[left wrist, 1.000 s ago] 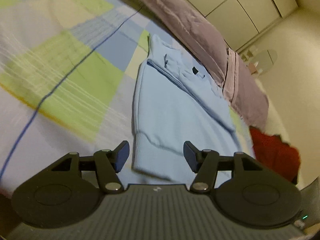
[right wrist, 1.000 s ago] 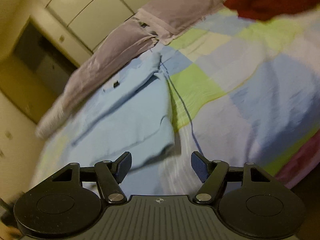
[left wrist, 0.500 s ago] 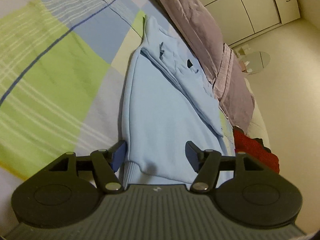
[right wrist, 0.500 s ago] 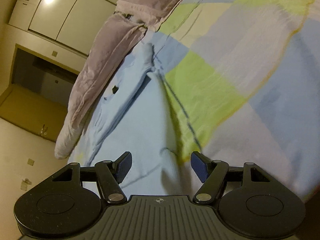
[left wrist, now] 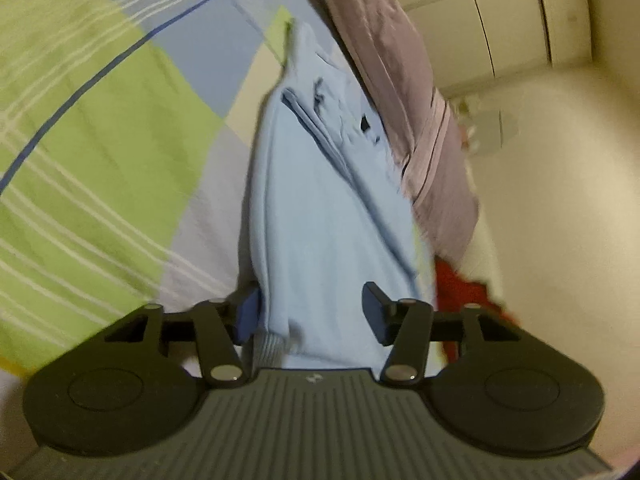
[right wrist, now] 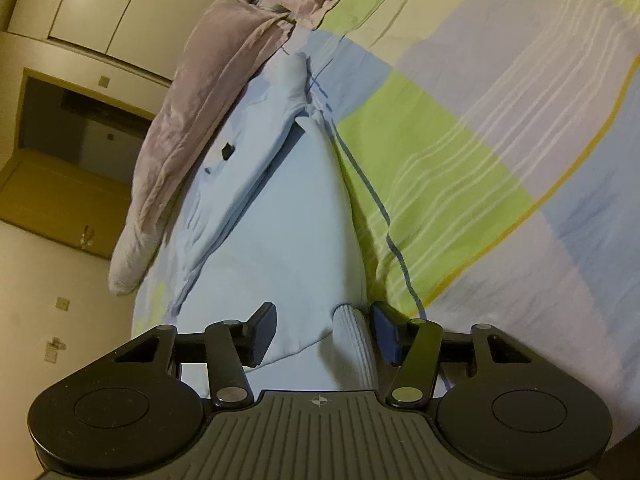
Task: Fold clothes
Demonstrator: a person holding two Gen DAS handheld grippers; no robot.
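Light blue sweatshirt (left wrist: 320, 208) lies partly folded on the checked bedsheet (left wrist: 100, 152), soft, light, floppy, best taken at its ribbed hem corners, where left gripper (left wrist: 312, 316) and right gripper (right wrist: 324, 332) are closing around fabric, not yet clamped.

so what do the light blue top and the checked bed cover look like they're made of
Light blue sweatshirt: looks like soft, matte knit cotton or fleece; its hem band is ribbed. Checked green, blue and lilac bed sheet: thin, flat woven fabric, probably cotton, with printed stripes and no sheen.
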